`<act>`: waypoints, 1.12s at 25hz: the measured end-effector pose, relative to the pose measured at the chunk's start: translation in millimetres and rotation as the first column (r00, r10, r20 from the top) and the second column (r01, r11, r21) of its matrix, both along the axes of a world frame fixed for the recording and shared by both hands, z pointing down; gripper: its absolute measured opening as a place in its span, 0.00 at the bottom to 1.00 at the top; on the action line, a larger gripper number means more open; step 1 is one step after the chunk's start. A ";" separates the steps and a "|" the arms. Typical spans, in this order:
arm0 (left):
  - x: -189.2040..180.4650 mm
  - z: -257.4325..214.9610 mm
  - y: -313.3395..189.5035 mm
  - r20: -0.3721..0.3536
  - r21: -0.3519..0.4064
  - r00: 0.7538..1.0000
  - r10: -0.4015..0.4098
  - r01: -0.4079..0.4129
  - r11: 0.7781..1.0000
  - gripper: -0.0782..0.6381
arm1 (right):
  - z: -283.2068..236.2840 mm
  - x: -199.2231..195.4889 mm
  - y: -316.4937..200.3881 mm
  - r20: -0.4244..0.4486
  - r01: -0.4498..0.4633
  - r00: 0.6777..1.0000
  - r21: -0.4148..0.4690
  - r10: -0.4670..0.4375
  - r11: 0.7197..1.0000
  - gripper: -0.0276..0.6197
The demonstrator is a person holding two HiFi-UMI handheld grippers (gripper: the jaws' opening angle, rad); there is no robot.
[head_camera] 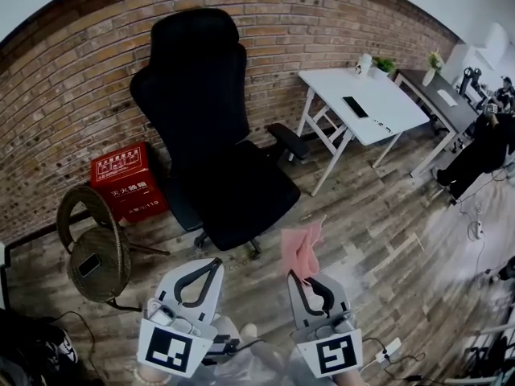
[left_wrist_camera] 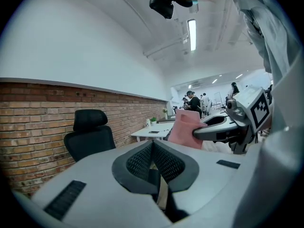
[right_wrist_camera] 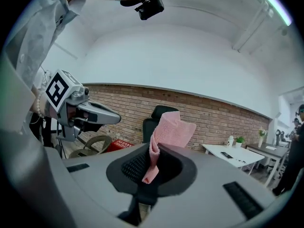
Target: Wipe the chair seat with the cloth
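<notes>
Cloth (head_camera: 302,252), pink and crumpled, sticks up from the tip of the right gripper (head_camera: 308,278), whose jaws are pinched on its lower end. In the right gripper view the cloth (right_wrist_camera: 168,132) rises out of the right gripper (right_wrist_camera: 153,148) and folds over at the top, with a narrow tail hanging down between the ribbed pads. It is held in the air near the front edge of the chair seat (head_camera: 245,195) and does not touch it.

The left gripper (head_camera: 211,264) is just to the left of the right one, and its jaws are pressed together at the tips with nothing between them; the left gripper view shows the left gripper (left_wrist_camera: 152,144) with its pads meeting in a point. That view also shows the right gripper (left_wrist_camera: 228,127) with the cloth (left_wrist_camera: 185,127) at its tip.

The black office chair (head_camera: 197,87) stands on a wooden floor (head_camera: 378,240) with its tall back toward a brick wall (head_camera: 72,87). A red box (head_camera: 125,179) sits left of it against the wall, and a wicker chair (head_camera: 96,248) stands in front of the box. A white table (head_camera: 362,103) is to the right, with a dark phone (head_camera: 355,107) lying on it.
</notes>
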State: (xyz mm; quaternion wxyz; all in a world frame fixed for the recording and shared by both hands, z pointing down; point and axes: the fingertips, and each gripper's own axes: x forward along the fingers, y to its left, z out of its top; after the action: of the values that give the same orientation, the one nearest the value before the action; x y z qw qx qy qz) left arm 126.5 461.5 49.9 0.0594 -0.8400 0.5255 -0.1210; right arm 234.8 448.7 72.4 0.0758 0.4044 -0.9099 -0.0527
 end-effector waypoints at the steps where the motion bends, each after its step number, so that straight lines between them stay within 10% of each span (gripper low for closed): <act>1: 2.5 0.4 0.8 -0.007 -0.001 1.000 -0.007 0.007 1.000 0.13 | 1.9 3.5 0.9 -0.002 0.000 1.000 -0.005 0.000 1.000 0.13; 13: 4.4 7.2 -39.7 0.021 0.015 1.000 0.019 -0.019 1.000 0.13 | 10.4 4.9 -25.9 -0.005 0.012 1.000 -0.002 -0.012 1.000 0.13; 28: -45.8 29.9 -222.2 0.013 -0.029 0.995 0.101 -0.101 0.994 0.13 | 40.9 -49.9 -191.9 -0.071 -0.019 0.997 -0.073 0.013 0.997 0.13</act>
State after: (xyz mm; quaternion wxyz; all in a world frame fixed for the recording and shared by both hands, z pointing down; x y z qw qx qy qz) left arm 80.8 239.3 79.8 0.0576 -0.8654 0.4801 -0.1314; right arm 184.8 256.8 113.3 0.1230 0.4065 -0.9047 -0.0327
